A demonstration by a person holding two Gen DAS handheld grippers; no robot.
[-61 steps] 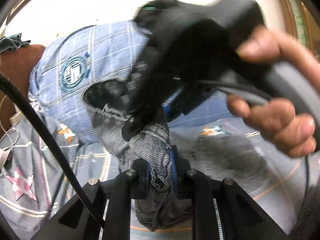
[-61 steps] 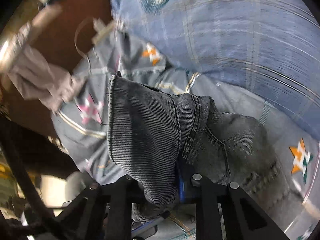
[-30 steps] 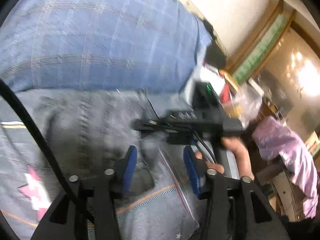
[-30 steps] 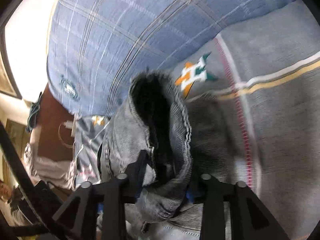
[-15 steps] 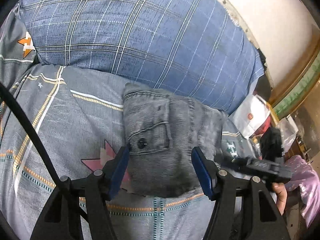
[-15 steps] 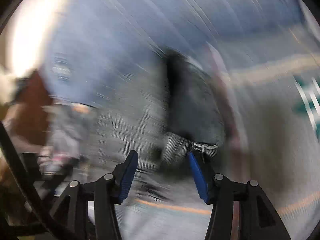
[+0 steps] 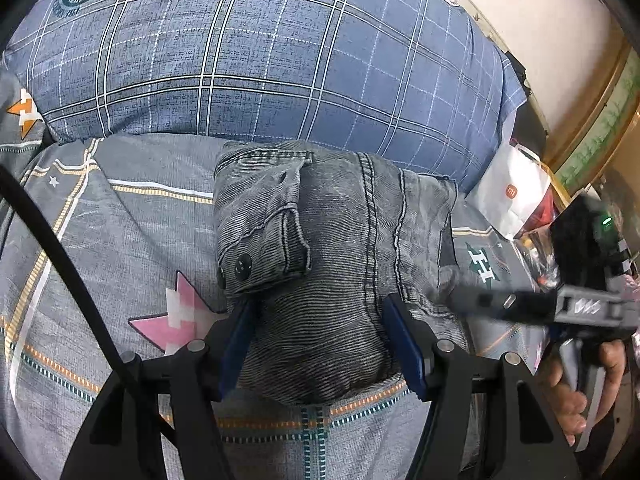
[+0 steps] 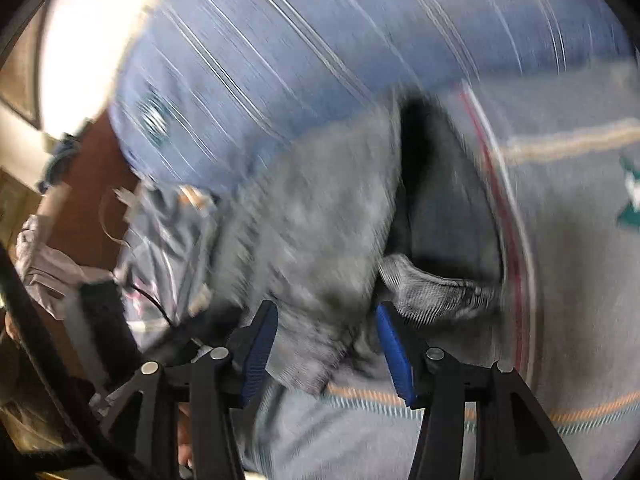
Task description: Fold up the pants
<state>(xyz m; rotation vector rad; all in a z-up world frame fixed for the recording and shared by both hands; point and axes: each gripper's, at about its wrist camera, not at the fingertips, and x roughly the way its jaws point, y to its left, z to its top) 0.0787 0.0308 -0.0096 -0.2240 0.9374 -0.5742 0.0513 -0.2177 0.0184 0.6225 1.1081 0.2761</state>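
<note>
One garment: grey denim pants (image 7: 320, 256), folded into a compact bundle.
Location: the pants lie on the bed (image 7: 120, 240), on a grey sheet printed with stars and stripes, the far edge of the bundle touching a blue checked pillow (image 7: 260, 52).
Progress: judged from how the bundle lies, the folding is done or nearly so; no leg trails loose in the left wrist view.
Remaining: perhaps a last squaring or pressing of the edges; the near edge bulges, and one hem end sticks out at the side in the right wrist view.
Appearance: ribbed, washed-out grey fabric; a pocket flap with two dark buttons on top; double-stitched seams running across the upper layer; several layers thick, so the bundle sits plump rather than flat.
Left gripper (image 7: 320, 340): spread wide, one blue pad on each side of the near end of the bundle, holding nothing; whether the pads touch the cloth cannot be told.
Right gripper (image 8: 324, 344): likewise wide apart and empty, close to the side of the pants; this view is badly motion-blurred.
Other things: a white bag (image 7: 508, 196) beside the pillow at the edge of the bed.
</note>
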